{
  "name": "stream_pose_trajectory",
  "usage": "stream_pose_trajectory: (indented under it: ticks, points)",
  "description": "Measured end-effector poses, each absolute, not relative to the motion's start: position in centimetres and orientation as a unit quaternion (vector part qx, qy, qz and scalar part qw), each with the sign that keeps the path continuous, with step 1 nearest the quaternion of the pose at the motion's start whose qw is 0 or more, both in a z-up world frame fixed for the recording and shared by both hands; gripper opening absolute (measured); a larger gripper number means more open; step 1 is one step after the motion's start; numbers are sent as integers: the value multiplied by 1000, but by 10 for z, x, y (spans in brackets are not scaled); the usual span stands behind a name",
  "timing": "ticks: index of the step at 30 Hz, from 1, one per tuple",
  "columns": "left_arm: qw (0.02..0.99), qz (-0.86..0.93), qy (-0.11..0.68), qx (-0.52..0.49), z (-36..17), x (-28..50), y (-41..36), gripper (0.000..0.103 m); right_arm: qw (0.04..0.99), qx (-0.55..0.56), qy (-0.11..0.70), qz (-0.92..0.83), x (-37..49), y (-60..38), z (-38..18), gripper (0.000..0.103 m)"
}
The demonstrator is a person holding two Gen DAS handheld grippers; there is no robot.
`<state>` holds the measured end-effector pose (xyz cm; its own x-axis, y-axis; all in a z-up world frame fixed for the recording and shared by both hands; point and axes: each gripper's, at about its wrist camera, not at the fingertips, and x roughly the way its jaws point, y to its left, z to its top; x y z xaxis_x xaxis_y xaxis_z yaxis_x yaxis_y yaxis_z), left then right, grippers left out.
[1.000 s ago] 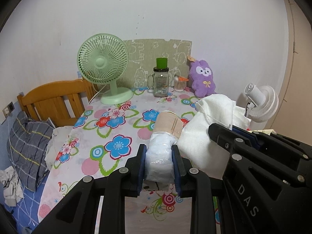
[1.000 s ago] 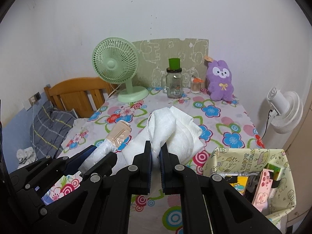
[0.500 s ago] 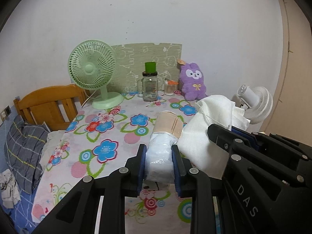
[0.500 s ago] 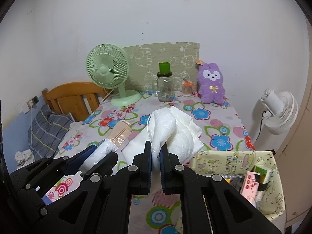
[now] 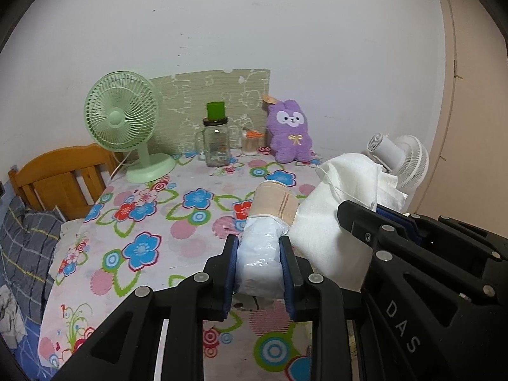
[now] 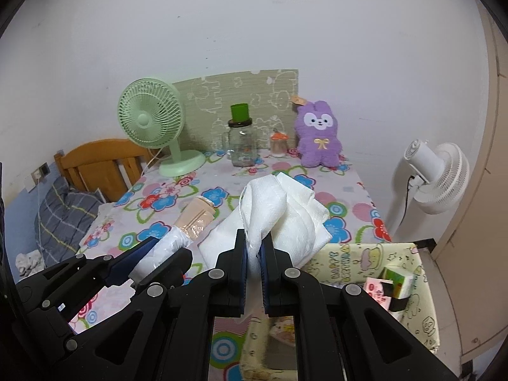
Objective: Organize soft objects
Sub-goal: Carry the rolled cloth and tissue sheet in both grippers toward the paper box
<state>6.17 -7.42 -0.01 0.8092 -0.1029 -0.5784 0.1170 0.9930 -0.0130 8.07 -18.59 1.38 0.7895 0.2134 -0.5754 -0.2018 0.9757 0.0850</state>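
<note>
1. Up front in the left wrist view, the left tool (image 5: 258, 265) is clenched on a plastic-wrapped roll (image 5: 265, 241) whose beige end points toward the purple plush (image 5: 289, 135); a white cloth (image 5: 336, 203) hangs just right of the roll, above the floral worktop (image 5: 143, 216).
2. Seen from the right wrist view, the right tool (image 6: 253, 254) is clamped on the cloth (image 6: 285, 212), nearer than the plush (image 6: 319, 135); the left tool (image 6: 149, 255) grips the roll (image 6: 185, 225) left of the cloth, and a bin (image 6: 422, 314) sits to the cloth's right.
</note>
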Motion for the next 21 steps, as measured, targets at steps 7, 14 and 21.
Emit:
stream_pose_trajectory:
  ticks: [7,14,21]
  points:
    - [947,-79,310,18,-3,66,-95,24,947,17,307,89,82,-208,10,10]
    - [944,-99,314,23,-6,69,-115,24,949,23,309,67,81,-230,7,10]
    - [942,-113,316,29,-8,70,-133,24,950,30,307,52,79,-248,5,10]
